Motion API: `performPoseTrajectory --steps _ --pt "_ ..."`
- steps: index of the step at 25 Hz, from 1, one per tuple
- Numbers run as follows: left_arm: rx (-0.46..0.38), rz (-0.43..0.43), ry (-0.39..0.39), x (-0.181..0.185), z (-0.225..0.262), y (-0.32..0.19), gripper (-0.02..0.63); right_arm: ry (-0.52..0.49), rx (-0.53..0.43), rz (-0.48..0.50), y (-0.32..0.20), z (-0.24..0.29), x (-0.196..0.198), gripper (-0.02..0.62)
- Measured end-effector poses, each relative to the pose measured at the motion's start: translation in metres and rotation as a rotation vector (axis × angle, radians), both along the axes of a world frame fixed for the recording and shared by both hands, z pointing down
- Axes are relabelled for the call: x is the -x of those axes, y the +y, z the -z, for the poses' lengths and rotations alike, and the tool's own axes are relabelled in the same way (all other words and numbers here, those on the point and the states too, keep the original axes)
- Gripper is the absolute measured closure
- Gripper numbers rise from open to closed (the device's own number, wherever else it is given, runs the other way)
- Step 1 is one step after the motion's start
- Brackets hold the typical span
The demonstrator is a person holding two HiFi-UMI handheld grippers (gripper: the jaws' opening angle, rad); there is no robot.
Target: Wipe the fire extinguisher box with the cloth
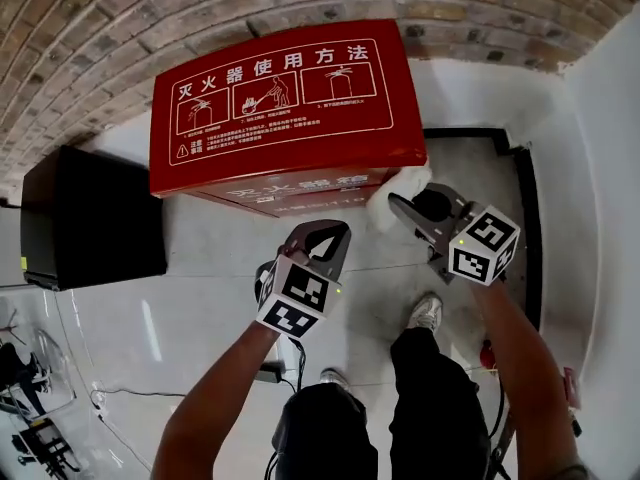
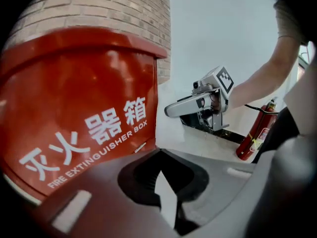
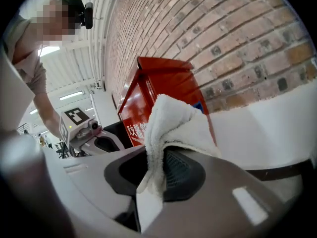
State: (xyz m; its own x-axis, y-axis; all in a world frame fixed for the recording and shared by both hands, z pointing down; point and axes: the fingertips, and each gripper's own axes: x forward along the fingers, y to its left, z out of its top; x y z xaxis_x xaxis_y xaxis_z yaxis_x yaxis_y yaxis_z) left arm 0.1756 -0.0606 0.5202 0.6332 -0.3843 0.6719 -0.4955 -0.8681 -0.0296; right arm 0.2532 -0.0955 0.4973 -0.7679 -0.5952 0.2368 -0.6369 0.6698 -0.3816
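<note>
The red fire extinguisher box [image 1: 285, 108] stands against the brick wall, its white-printed lid facing up. A white terry cloth [image 1: 398, 186] hangs at the box's right front corner, and my right gripper [image 1: 398, 206] is shut on it. In the right gripper view the cloth [image 3: 173, 128] drapes over the jaws and hides their tips, with the box [image 3: 163, 83] just beyond. My left gripper [image 1: 320, 230] hovers in front of the box's front face, jaws together and nothing between them. In the left gripper view its tips [image 2: 159, 151] meet below the lettered box front [image 2: 89, 98].
A black cabinet [image 1: 90, 218] stands left of the box. A red fire extinguisher [image 2: 255, 133] leans by the white wall at the right, near a black-framed floor strip [image 1: 525, 218]. Cables [image 1: 270, 370] lie on the pale floor beside the person's feet.
</note>
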Motion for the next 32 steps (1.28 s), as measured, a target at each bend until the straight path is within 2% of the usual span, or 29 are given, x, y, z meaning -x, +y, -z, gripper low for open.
performPoseTrajectory --steps 9,13,20,23,27,32 --pt "-0.009 0.045 0.091 0.016 0.113 0.041 0.604 0.06 0.082 -0.051 0.058 0.086 0.006 0.5" --pt "-0.003 0.074 0.14 0.024 0.171 0.059 0.604 0.056 0.081 -0.078 0.092 0.14 0.02 0.499" --pt "-0.015 0.132 0.238 0.033 0.291 0.083 0.604 0.029 0.01 -0.106 0.122 0.269 0.042 0.495" --pt "-0.035 0.147 0.27 0.034 0.341 0.089 0.604 0.053 -0.035 -0.105 0.126 0.323 0.045 0.495" --pt "-0.065 0.163 0.281 0.042 0.397 0.095 0.604 0.076 -0.088 -0.088 0.128 0.385 0.053 0.495" --pt "-0.102 0.181 0.29 0.044 0.453 0.091 0.604 0.049 -0.163 -0.091 0.115 0.457 0.053 0.497"
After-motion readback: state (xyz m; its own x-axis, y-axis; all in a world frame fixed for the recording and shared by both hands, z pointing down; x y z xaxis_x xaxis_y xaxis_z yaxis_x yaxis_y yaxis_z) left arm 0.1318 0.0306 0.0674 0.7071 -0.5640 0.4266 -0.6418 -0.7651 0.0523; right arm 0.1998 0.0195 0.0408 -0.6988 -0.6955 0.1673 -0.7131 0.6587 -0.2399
